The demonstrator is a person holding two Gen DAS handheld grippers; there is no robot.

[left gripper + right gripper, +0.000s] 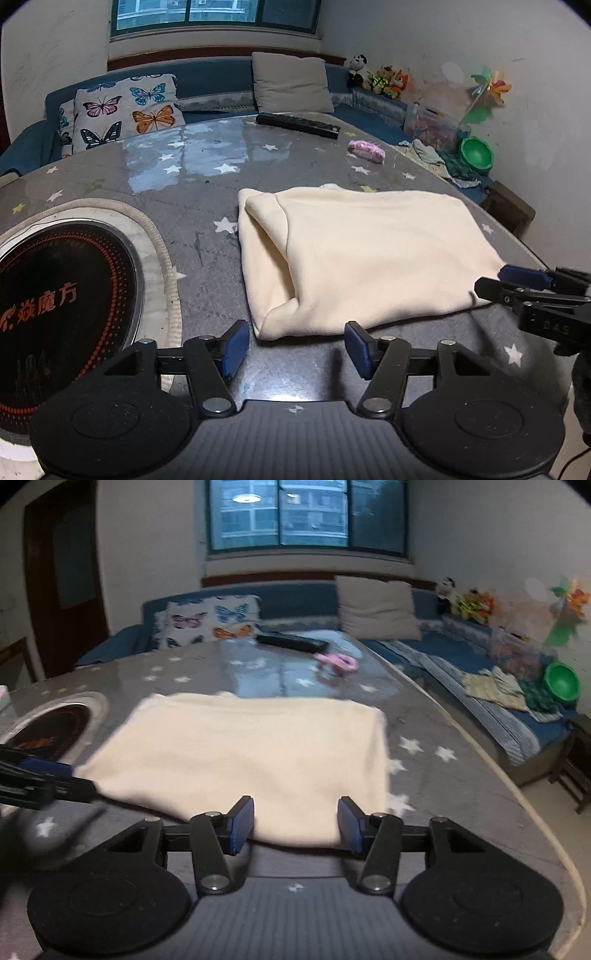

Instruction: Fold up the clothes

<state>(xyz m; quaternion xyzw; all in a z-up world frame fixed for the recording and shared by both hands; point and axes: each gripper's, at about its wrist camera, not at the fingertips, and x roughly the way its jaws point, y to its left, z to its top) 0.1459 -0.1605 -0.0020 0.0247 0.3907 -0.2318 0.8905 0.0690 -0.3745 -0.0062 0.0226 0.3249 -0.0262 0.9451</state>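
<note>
Ahead of my left claw [295, 349], gaping, empty: cream garment [365, 258], folded on the worktop [192, 206]. My right claw [296, 825], gaping, straddles its near edge. Leftward: cooktop [55, 306] lettered "魔方".

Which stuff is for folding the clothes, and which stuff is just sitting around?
For the job:
- cream garment, already folded over
- left tongs, open
- right tongs, open

Just lying about:
- remote control
- pink thing on the table
- round cooktop set in the table
- butterfly pillow
- grey pillow
- green bowl
</note>
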